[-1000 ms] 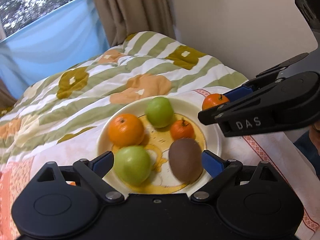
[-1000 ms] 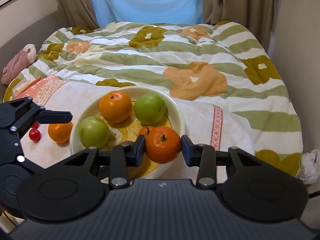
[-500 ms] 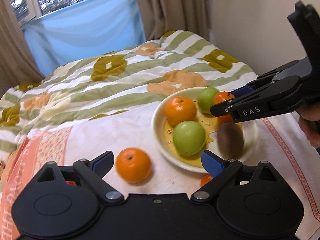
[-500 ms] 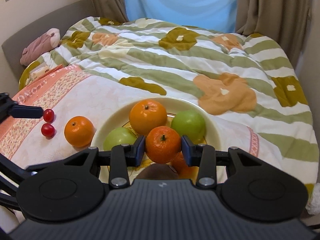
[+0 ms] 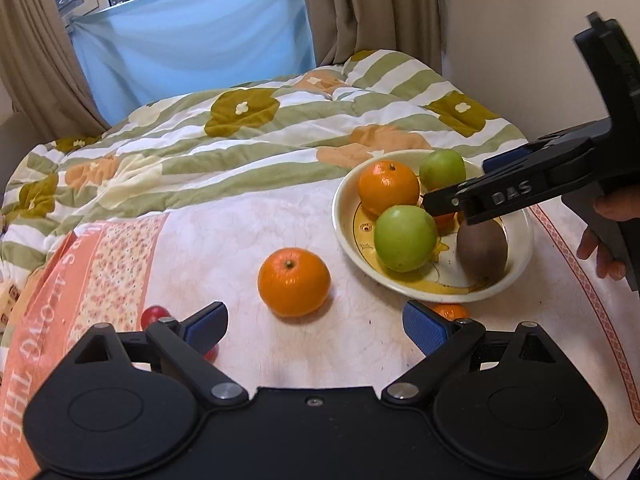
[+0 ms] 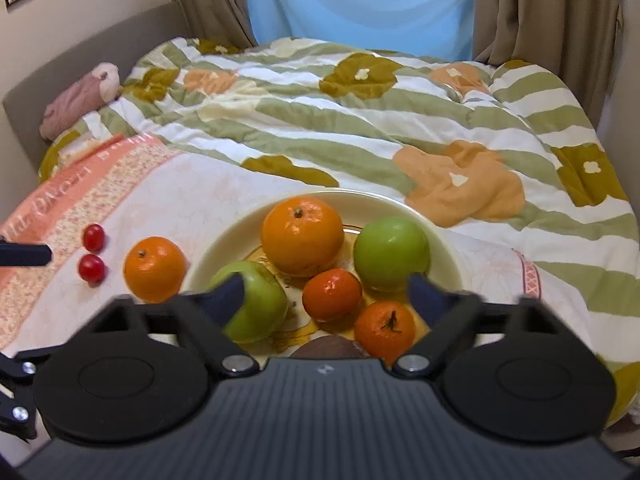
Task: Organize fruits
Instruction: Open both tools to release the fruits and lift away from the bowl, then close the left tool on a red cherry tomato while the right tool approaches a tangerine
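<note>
Six fruits are seen in a cream bowl (image 6: 442, 248) set on a pink-and-white cloth (image 5: 208, 248) spread over the bed: a large orange (image 6: 302, 236), two green apples (image 6: 391, 254) (image 6: 256, 308), two small mandarins (image 6: 332, 295) (image 6: 384, 330) and a kiwi (image 5: 482, 250). The mandarin nearest the camera is shown lying loose in the bowl, the right tongs (image 6: 328, 300) having just been opened wide above it, with nothing gripped. Another orange (image 5: 294, 282) is seen on the cloth just left of the bowl, ahead of the left tongs (image 5: 316, 326), which are spread wide and empty. Two cherry tomatoes (image 6: 93, 254) are pictured further left, with the striped floral quilt (image 6: 360, 120) behind
</note>
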`<state>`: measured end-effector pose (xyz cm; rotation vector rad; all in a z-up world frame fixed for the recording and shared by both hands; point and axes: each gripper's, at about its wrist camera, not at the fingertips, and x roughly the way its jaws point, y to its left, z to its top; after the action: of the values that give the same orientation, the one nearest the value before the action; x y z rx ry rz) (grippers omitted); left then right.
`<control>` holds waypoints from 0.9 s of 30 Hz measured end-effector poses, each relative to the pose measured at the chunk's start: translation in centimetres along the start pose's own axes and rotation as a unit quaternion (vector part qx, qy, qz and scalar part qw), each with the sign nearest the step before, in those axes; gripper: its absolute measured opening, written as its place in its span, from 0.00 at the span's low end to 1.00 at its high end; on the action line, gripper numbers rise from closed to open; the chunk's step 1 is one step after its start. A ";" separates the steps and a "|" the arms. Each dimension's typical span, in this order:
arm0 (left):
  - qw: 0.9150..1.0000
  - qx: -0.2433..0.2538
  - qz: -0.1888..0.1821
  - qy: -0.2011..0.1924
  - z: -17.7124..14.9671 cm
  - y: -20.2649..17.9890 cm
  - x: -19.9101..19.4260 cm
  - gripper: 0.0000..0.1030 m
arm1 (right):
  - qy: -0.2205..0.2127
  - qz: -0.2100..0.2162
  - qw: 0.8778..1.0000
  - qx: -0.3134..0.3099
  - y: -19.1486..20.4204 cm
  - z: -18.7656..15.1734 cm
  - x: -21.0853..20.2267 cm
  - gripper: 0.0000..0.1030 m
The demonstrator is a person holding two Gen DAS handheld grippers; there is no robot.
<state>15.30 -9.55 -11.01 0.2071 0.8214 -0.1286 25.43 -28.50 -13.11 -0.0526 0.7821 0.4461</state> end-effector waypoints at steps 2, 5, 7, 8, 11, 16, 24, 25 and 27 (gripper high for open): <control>1.000 -0.003 0.000 0.001 -0.4 0.0 -0.4 0.94 | -0.005 0.000 1.000 0.001 0.0 -0.4 -0.7 1.00; 1.000 -0.005 0.003 0.000 -0.6 -0.1 -1.0 0.94 | -0.014 -0.010 1.000 -0.007 0.5 -0.6 -1.7 1.00; 1.000 -0.008 0.005 -0.003 -0.7 0.0 -1.5 0.94 | -0.021 -0.015 1.000 -0.010 0.6 -0.7 -2.4 1.00; 1.000 -0.010 0.005 -0.005 -0.7 0.1 -1.9 0.94 | -0.024 -0.017 1.000 -0.009 0.7 -0.8 -2.9 1.00; 1.000 -0.016 0.009 -0.015 -0.5 0.3 -3.1 0.94 | -0.031 -0.022 0.999 -0.009 0.9 -0.8 -4.3 1.00; 0.999 -0.022 0.013 -0.035 -0.5 0.4 -5.8 0.94 | -0.040 -0.025 0.999 -0.005 1.7 -0.8 -7.3 1.00; 0.997 -0.029 0.026 -0.064 -0.9 0.7 -10.3 0.94 | -0.052 -0.029 0.998 -0.019 4.5 -0.4 -12.6 1.00; 0.997 -0.028 0.029 -0.067 -0.9 0.8 -10.8 0.94 | -0.052 -0.028 0.998 -0.017 4.7 -0.3 -13.2 1.00; 0.996 -0.030 0.036 -0.073 -0.9 1.1 -11.9 0.94 | -0.050 -0.026 0.998 -0.010 5.3 -0.1 -14.4 1.00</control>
<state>6.83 -7.91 -2.72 0.1689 0.6704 -0.0513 14.34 -29.05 -2.61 -0.0682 0.6769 0.4043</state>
